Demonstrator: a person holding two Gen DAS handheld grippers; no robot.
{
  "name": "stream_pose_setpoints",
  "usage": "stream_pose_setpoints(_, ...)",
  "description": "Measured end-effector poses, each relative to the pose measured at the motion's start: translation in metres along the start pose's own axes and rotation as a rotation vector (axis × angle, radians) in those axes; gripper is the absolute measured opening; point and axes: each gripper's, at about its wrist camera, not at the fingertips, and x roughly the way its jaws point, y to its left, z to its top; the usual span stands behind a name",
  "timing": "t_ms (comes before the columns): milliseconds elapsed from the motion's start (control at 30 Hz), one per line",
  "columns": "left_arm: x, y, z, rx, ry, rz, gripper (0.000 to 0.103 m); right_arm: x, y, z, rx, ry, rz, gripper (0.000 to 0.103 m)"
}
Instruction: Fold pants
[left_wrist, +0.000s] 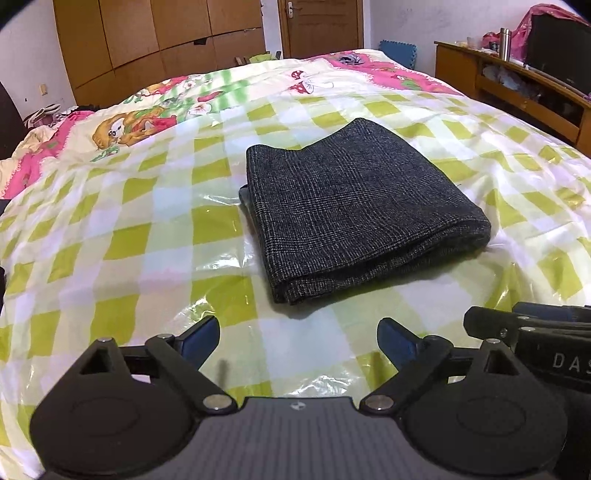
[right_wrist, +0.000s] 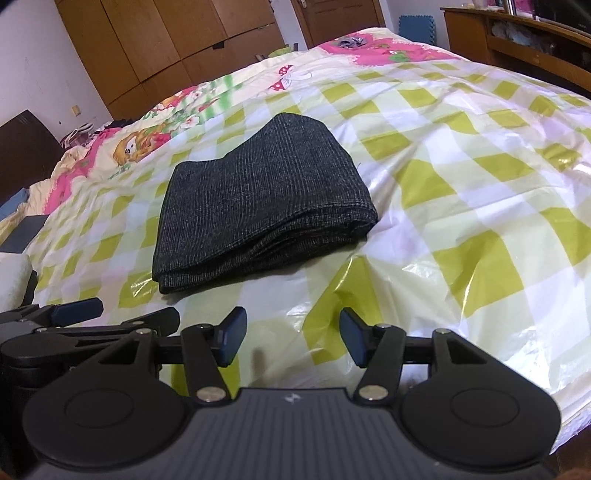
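The pants lie folded into a compact dark grey stack on the bed, on its green-checked plastic cover. The left gripper stands wide apart and empty, short of the stack. The right gripper is partly spread, nothing between its pads, also clear of the pants.

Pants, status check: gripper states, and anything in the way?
Left gripper open, empty. Right gripper open, empty. Pants folded on checkered sheet, untouched. Nothing in the way.
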Motion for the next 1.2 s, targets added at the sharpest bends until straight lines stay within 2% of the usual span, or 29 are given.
stream_pose_setpoints(1200, -0.0053, 0.0011, -0.0004, -0.014, -0.022, 0.0, 0.103, 0.0033, 0.0029, -0.0057, -0.01, 0.012, -0.014, 0.058)
